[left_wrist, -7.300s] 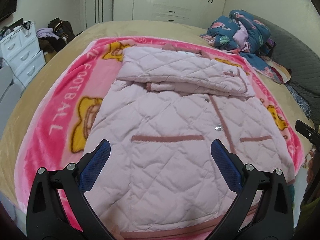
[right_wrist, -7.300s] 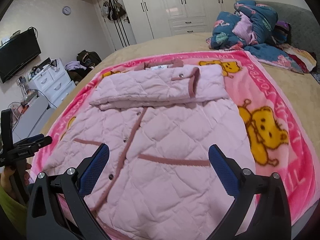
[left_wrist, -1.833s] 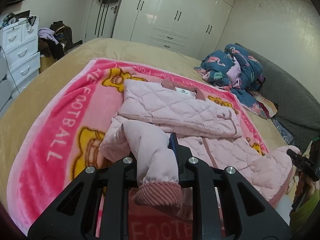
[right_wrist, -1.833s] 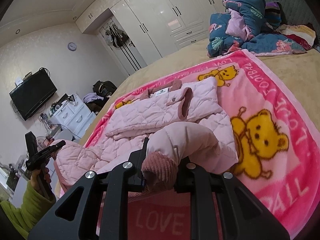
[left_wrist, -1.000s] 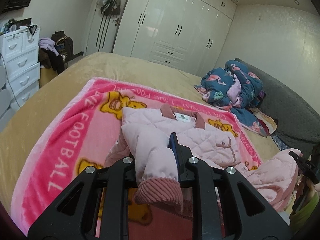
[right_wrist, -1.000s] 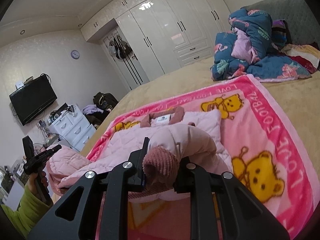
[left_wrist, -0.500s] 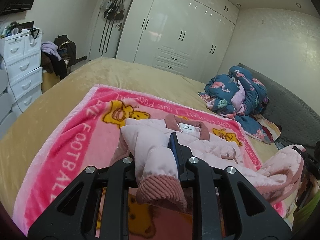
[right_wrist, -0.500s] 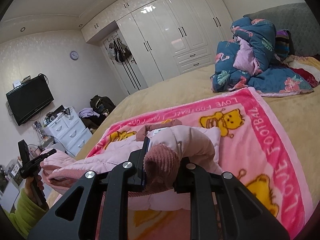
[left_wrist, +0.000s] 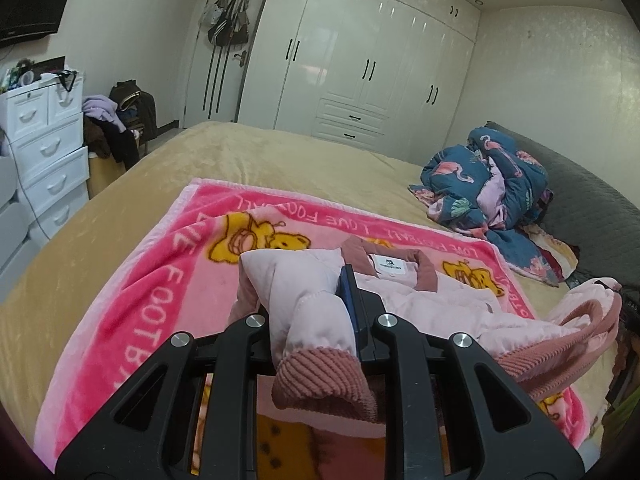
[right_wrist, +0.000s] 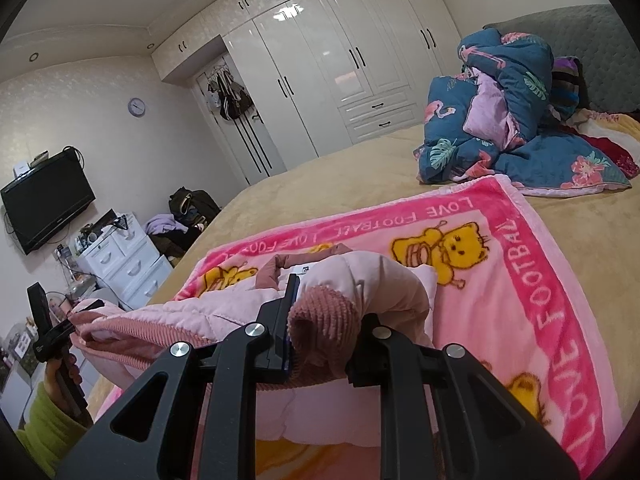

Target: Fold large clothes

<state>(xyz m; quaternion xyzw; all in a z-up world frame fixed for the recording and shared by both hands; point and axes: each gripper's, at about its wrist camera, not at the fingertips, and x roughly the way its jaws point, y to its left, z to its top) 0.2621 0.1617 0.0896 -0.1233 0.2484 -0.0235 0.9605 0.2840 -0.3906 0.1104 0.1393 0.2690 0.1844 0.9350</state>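
Quilted pale-pink padding fills both views: the coat [left_wrist: 432, 312] lies on a pink fleece blanket [left_wrist: 132, 280] spread over the tan bed [left_wrist: 280, 160], its collar and white label toward the far end. The left gripper [left_wrist: 310, 320] is clenched on one corner of the hem, a ribbed dusty-rose band [left_wrist: 320, 380] bulging out between the jaws, and the right gripper [right_wrist: 320, 320] is clamped on the other corner the same way. Between the two, the hem edge hangs in a shallow sag above the coat's upper half, so the step in hand looks like the bottom-to-top fold, with the lower half raised and carried toward the collar. The next move, as I judge it, calls for both grips to lower together and evenly, laying the hem just short of the collar with the side edges lined up, then letting go only once the cloth rests flat. The padding is puffy and springy and may push the fold open; the fleece underneath is plush and could drag. A heap of blue flowered bedding [right_wrist: 512, 120] sits far right, well apart.
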